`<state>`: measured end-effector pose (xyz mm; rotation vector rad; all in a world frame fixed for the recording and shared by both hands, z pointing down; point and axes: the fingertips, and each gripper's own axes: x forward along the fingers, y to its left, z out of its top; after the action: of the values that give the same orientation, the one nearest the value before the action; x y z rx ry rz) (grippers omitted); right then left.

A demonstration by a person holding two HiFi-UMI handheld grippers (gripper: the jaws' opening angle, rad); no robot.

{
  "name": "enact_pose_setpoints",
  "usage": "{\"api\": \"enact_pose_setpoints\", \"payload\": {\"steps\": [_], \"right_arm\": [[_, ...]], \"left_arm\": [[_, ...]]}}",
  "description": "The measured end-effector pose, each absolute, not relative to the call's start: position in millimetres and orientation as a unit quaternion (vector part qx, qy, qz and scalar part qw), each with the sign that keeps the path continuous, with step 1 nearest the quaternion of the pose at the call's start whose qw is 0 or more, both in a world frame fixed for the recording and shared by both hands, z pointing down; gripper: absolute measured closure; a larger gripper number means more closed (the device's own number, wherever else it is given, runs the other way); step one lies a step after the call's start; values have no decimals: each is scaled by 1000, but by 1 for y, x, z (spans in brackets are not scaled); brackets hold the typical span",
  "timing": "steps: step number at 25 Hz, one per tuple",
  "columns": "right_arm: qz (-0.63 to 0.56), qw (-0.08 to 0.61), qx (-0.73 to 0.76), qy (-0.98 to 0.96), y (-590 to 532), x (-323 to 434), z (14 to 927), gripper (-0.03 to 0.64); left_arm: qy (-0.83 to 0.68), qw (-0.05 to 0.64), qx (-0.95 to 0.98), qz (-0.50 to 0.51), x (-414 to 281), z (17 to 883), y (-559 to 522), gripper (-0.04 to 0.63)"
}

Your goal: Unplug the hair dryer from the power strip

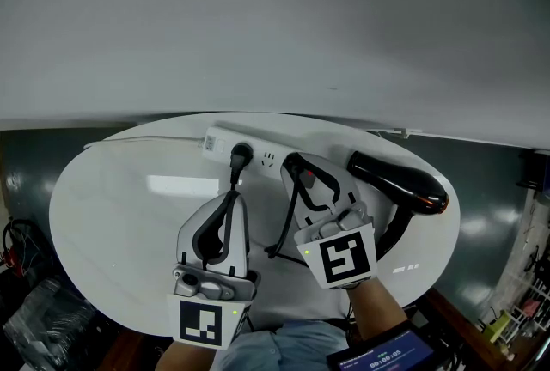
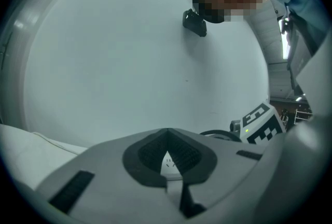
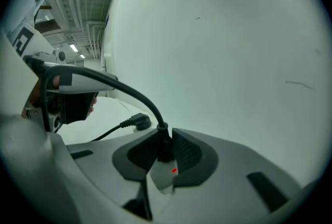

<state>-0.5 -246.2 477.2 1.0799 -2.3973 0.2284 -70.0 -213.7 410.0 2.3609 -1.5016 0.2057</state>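
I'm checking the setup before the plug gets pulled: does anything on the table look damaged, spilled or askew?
Nothing stands out. The power strip lies flat at the far side of the white table, the hair dryer lies to its right, and no spill or damage shows.

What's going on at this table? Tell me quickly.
A person works two hand-held grippers over a white table. The right gripper has its jaws closed on a black plug seated in the power strip. The left gripper, jaws together with nothing between them, sits just short of a second plug. The hair dryer lies at the right. Nothing is unplugged yet.
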Motion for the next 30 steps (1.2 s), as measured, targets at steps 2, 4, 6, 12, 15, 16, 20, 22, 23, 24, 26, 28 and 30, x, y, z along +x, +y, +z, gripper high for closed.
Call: {"api": "enact_pose_setpoints", "payload": {"steps": [2,4,6,12,15,16,20,22,23,24,26,28,30], "right_arm": [[92,194,417,-883,-251,-1,467,552],[98,169,426,-883,-254,0,461,552],[86,206,403,-888,-249,0,464,552],[133,84,443,-883,-260,1,447,552],[127,74,447,-882,-261,1,444,552],[115,94,446,-883,-258,1,444,554],[65,262,387,-882,-234,1,466,554],[74,229,395,-886,-237,-2,463,555],[88,187,407,-890,-242,-4,457,554],[102,141,421,-890,-247,-5,450,555],[115,95,444,-884,-254,-3,442,555],[121,87,459,-876,-257,4,434,555],[122,85,467,-872,-256,13,423,555]], "left_arm": [[-527,167,830,75,-69,413,-214,597],[-527,166,830,76,-69,414,-214,597],[-528,166,830,74,-68,413,-214,597],[-524,167,832,77,-63,420,-215,597],[-525,169,831,77,-62,422,-216,597],[-525,169,831,76,-61,420,-215,597],[-526,163,831,73,-61,410,-213,597],[-525,162,833,72,-62,408,-212,597],[-524,163,833,73,-62,409,-212,597],[-523,165,833,73,-63,410,-212,597],[-522,171,832,73,-64,412,-212,597],[-522,173,832,72,-62,413,-213,598],[-523,172,832,71,-61,412,-213,597]]}}
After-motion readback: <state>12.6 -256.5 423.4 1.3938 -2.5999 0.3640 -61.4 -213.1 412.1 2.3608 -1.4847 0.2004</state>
